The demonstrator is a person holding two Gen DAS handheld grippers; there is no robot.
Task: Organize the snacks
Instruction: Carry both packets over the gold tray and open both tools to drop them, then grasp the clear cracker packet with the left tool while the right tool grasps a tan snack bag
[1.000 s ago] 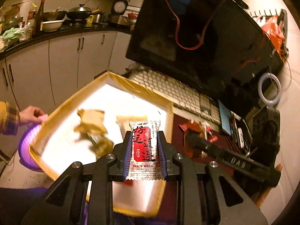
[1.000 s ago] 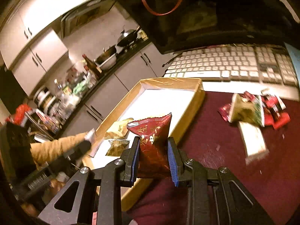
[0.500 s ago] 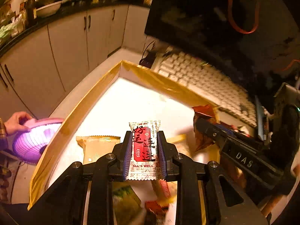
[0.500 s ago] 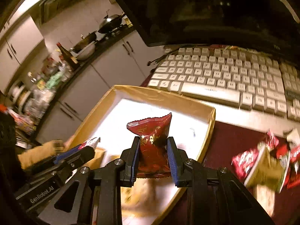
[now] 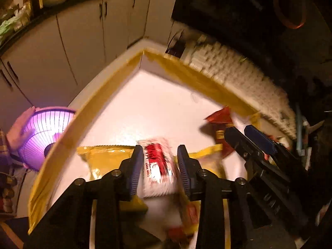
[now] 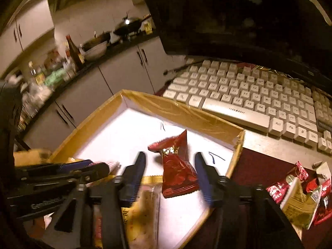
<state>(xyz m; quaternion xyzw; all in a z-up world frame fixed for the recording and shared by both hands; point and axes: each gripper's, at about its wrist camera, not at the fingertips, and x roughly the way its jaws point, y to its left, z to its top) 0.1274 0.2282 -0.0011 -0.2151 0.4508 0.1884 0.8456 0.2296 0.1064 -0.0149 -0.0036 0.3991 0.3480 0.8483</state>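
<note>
Both tools (image 5: 159, 164) (image 6: 170, 172) opened, packets (image 6: 176, 166) prob. loose over tray (image 6: 182, 112).

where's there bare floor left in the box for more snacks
Free: the white floor toward the far corner of the box, between its walls and the dark red packet. Crowded: the near end, where yellow packets and the red-and-white packet pile up under both grippers.

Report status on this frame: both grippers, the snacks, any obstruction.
Left gripper open, white-red packet loose between the jaws. Right gripper open, dark red packet released over the box. More snacks on the mat. No obstruction.
</note>
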